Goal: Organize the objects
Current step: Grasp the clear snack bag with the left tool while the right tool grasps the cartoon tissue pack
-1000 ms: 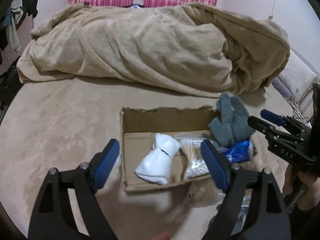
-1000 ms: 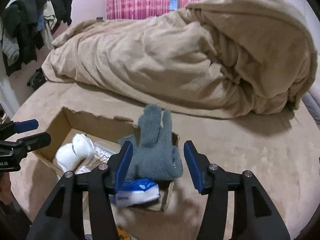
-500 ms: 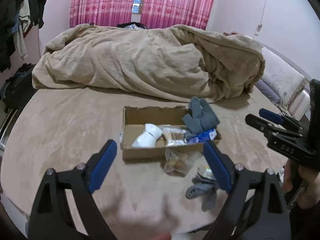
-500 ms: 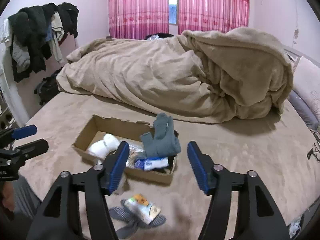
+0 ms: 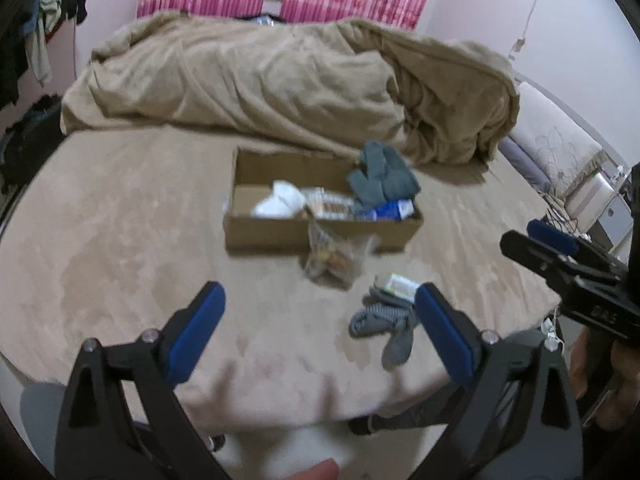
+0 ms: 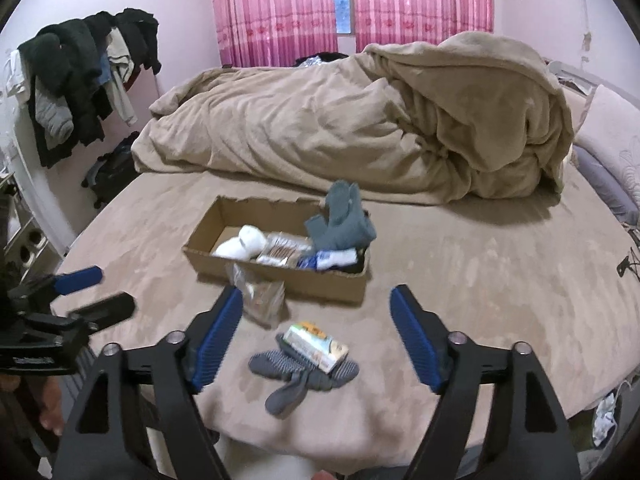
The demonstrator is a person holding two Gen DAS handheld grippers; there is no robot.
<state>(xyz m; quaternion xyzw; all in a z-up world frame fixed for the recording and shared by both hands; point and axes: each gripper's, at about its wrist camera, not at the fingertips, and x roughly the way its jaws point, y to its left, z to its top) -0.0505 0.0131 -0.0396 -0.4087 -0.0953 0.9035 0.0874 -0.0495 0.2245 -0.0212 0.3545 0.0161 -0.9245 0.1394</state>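
A shallow cardboard box [image 5: 272, 236] [image 6: 332, 282] sits mid-bed, holding a white sock roll [image 5: 280, 202] [image 6: 244, 244], a clear packet [image 6: 282, 254], a blue-white pack [image 5: 390, 210] and grey gloves [image 5: 380, 180] [image 6: 342, 220] draped over its far right corner. In front of it lie a clear bag of snacks [image 5: 334, 258] [image 6: 260, 298], striped grey socks [image 5: 380, 322] [image 6: 298, 372] and a small packet [image 6: 316, 346] on them. My left gripper [image 5: 320, 330] and right gripper [image 6: 316, 332] hover near the bed's front edge, jaws opening, nothing between them.
A rumpled beige duvet [image 6: 360, 132] fills the far half of the bed. Pillows [image 5: 560, 148] lie at the right. Clothes hang on a rack [image 6: 80, 72] at the left wall, a dark bag [image 6: 112, 172] below. Pink curtains [image 6: 352, 4] cover the window.
Both grippers pulled back from the box toward the bed's front edge and opened wider. The snack bag, striped socks and packet came into view in front of the box.
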